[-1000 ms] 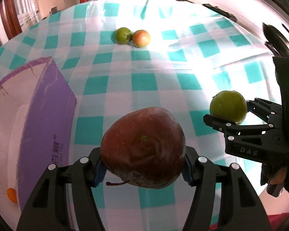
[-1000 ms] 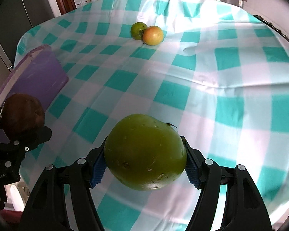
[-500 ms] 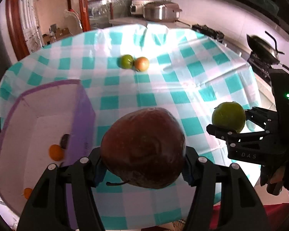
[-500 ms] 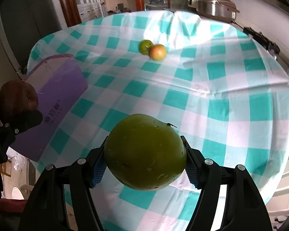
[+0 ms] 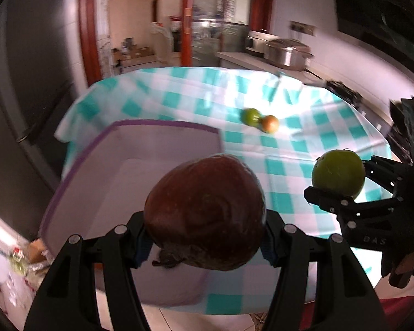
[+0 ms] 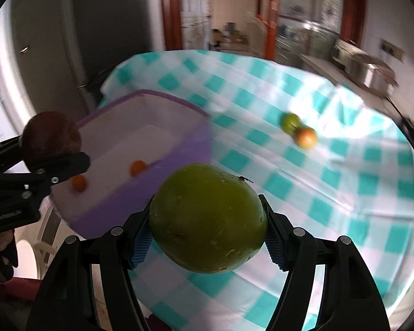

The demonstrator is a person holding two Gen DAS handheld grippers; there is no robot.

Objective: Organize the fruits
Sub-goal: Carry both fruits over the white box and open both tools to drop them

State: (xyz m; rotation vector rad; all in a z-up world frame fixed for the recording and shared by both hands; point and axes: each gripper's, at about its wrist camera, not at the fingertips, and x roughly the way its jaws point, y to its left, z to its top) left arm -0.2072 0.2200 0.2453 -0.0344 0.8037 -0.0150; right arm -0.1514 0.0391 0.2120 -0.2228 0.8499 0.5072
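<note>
Your left gripper (image 5: 204,244) is clamped on the dark red wrinkly fruit (image 5: 205,212), right over the purple box with white inside (image 5: 162,149). Your right gripper (image 6: 208,241) squeezes the round green fruit (image 6: 208,218); the box lies to its left, farther away.

Left claw (image 5: 205,244) clamped, right claw (image 6: 208,244) clamped, both angled down.

A teal-and-white checked cloth (image 5: 287,162) drapes the tabletop in a kitchen. Behind it, a steel pot (image 5: 285,52) sits on a pale counter (image 5: 234,56) along the wall, while red-brown door frames (image 5: 87,35) open onto a blurred room beyond. A dark refrigerator door (image 6: 52,38) stands at left.
</note>
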